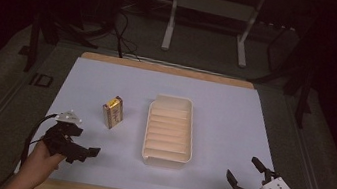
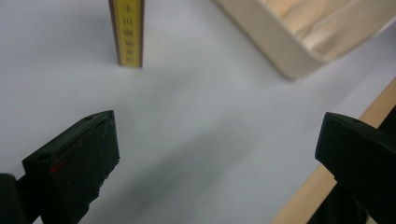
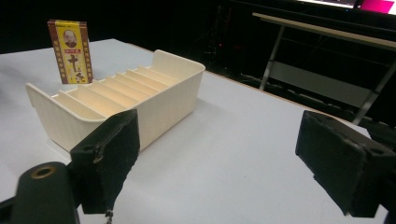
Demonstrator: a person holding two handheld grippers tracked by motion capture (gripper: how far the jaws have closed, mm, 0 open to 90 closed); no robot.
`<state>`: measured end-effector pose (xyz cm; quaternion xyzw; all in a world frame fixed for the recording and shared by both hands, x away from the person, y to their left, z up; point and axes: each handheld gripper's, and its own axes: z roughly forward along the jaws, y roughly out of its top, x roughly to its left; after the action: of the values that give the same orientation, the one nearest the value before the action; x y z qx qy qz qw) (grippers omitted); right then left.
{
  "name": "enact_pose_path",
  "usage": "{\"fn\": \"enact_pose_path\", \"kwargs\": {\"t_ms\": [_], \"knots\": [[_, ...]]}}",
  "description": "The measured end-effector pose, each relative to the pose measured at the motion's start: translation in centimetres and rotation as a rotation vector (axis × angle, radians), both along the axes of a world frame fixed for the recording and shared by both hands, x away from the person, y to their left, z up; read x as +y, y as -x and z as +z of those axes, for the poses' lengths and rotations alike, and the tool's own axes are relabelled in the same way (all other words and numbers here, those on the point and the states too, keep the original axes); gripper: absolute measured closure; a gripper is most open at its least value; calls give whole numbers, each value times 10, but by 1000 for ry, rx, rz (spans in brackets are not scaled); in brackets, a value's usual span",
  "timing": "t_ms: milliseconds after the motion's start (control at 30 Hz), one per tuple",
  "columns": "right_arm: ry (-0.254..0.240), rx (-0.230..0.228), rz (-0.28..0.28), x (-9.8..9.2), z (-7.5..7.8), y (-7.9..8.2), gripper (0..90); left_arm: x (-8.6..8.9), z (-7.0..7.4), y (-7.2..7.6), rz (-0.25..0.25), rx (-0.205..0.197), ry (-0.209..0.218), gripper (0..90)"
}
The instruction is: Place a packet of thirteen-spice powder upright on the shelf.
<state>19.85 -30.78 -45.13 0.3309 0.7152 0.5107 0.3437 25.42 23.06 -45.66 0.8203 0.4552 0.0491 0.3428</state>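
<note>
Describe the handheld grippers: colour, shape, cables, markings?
The left gripper and right gripper are black, with two blocky flat-faced fingers. Each carries a grey three-cornered plate dotted with small holes and trails a black cable. No sleeves show.

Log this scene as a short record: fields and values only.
surface: white sheet on a wooden table
box: small yellow and brown box, upright, left of the tray, not touching it
tray: cream slotted tray, mid-table, nothing in its slots
left tool: open, holding nothing, near the table's front-left edge
right tool: open, holding nothing, near the front-right edge
</note>
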Motion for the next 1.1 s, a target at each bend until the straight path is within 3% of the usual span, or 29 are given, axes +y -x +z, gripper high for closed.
{"fn": "enact_pose_path", "kwargs": {"t_ms": [67,100,167,200,233,267,733,833,1033,1100], "knots": [[0,5,4,0,0,0,137,-2,-2,-5,-37,66,-35,0],[0,5,4,0,0,0,137,-2,-2,-5,-37,66,-35,0],[5,9,10,1,-1,-1,138,-3,-3,-8,-60,114,-49,0],[4,9,11,1,-1,-1,138,-4,-4,-11,-78,160,-86,0],[4,9,11,1,-1,-1,138,-4,-4,-11,-78,160,-86,0],[3,8,13,1,-1,-1,138,-5,-6,-13,-89,193,-126,0],[13,12,23,2,-1,0,138,-15,1,-26,-165,332,-221,0],[22,11,29,3,-2,0,139,-20,2,-29,-168,360,-330,0],[32,11,40,5,-2,0,139,-27,11,-35,-197,405,-323,0],[31,10,40,5,-2,0,139,-29,15,-38,-197,402,-337,0]]}}
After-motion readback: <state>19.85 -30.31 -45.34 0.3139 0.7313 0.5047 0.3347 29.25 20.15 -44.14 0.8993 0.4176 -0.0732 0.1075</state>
